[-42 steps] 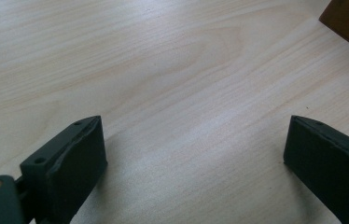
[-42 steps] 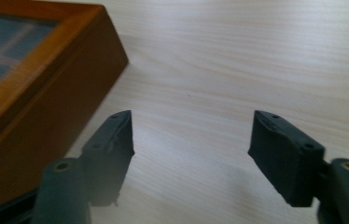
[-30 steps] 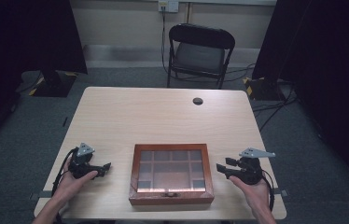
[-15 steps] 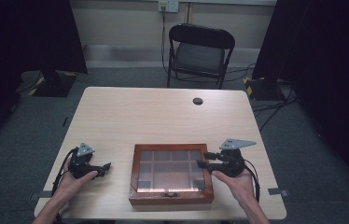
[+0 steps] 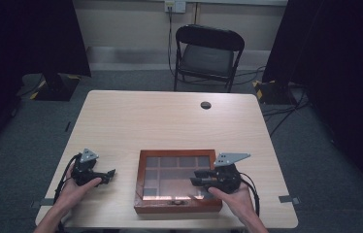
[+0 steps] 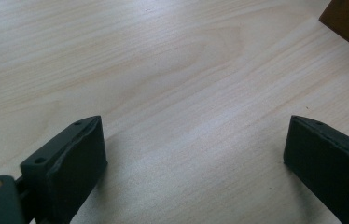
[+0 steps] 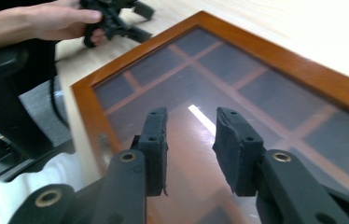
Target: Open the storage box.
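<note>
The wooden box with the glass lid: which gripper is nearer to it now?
Right. The right gripper is above the wooden box, over its glass lid; the left gripper rests on the table beside it, apart.

The high view looked down and forward over the whole worktop [image 5: 170, 121]. Both gripper views looked low and close; all three shared the wooden box [image 5: 177, 206].

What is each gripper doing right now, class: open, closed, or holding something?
Left gripper: open, empty, on the table.
Right gripper: partly open, empty, above the box's glass lid.
</note>
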Action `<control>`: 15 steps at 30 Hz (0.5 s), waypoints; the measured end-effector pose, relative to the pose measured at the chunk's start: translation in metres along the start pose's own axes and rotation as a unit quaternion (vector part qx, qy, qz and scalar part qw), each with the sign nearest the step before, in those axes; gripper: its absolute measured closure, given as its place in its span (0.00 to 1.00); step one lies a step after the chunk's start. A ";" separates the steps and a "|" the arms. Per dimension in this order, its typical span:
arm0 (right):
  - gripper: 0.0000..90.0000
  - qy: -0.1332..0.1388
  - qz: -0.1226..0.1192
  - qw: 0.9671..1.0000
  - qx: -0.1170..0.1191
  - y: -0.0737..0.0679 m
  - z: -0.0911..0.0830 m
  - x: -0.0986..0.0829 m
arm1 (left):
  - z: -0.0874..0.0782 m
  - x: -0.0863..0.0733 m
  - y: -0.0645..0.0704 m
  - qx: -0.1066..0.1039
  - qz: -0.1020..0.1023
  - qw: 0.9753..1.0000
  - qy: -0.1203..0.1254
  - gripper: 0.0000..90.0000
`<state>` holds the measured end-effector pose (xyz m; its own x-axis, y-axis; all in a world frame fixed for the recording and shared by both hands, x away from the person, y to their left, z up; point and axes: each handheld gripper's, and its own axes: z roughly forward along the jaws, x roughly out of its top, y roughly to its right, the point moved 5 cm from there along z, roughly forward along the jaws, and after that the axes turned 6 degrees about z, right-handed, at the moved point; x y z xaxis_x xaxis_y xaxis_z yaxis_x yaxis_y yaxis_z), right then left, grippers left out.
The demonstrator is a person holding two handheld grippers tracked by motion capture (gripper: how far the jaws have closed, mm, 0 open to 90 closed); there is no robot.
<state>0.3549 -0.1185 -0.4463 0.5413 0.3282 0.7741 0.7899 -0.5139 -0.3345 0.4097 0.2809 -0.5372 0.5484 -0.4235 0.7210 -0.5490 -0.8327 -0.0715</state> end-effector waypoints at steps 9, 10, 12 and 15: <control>0.79 -0.044 -0.029 0.997 0.056 -0.025 0.019 -0.013 | 0.001 0.000 0.000 0.000 0.000 1.000 -0.001 0.05; 0.79 -0.049 -0.033 0.996 0.061 -0.027 0.021 -0.014 | 0.000 0.000 0.000 -0.001 0.000 1.000 -0.001 0.05; 0.79 -0.055 -0.036 0.995 0.070 -0.031 0.024 -0.014 | 0.001 0.000 0.000 -0.001 0.000 1.000 0.000 0.05; 0.79 -0.066 -0.042 0.994 0.074 -0.034 0.028 -0.017 | 0.000 0.001 0.000 0.000 0.000 1.000 0.000 0.05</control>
<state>0.3274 -0.0846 -0.4628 0.4972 0.4708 0.7288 0.8622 -0.3621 -0.3543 0.4102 0.2805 -0.5372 0.5490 -0.4238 0.7204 -0.5496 -0.8324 -0.0708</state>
